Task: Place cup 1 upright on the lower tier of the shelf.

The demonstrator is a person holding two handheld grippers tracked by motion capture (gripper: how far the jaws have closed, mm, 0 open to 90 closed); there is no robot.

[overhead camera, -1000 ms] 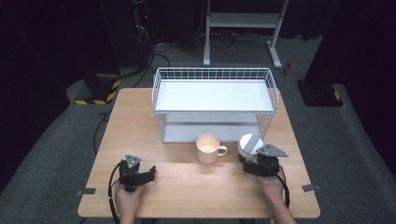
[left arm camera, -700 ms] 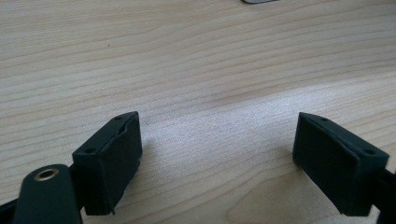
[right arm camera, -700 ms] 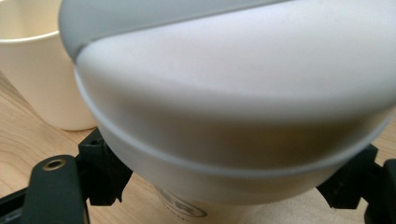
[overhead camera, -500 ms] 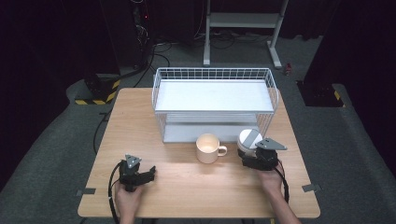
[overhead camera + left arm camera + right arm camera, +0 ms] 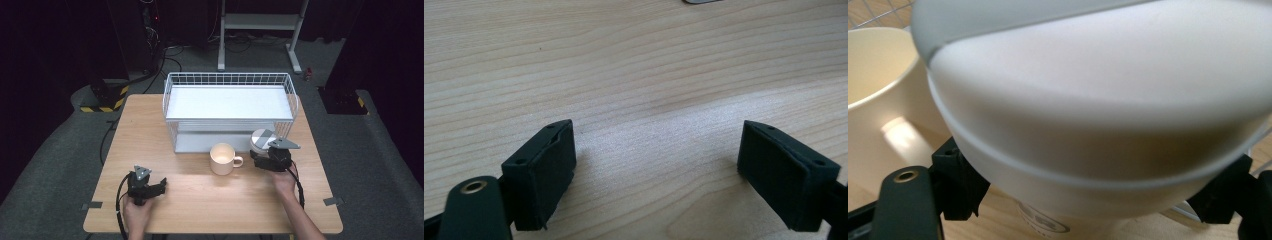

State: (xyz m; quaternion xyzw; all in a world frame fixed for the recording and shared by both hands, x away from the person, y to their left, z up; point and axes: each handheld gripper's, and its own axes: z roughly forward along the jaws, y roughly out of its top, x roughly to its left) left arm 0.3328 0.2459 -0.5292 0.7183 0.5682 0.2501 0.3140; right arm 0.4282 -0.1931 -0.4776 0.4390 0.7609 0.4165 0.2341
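A white paper cup with a pale lid stands between the jaws of my right gripper, just right of a cream mug. In the right gripper view the cup looms close. My right gripper is shut on it, one black pad on each side of its body, and the mug is at the left. My left gripper lies near the table's front left. Its jaws are open over bare wood in the left gripper view.
A white wire basket with a white shelf stands at the back of the wooden table, close behind the mug and cup. Dark floor, cables and a metal stand lie beyond the table.
My right gripper has carried the lidded cup a little away from the person, toward the basket's right front corner. The left gripper and the mug have stayed put.
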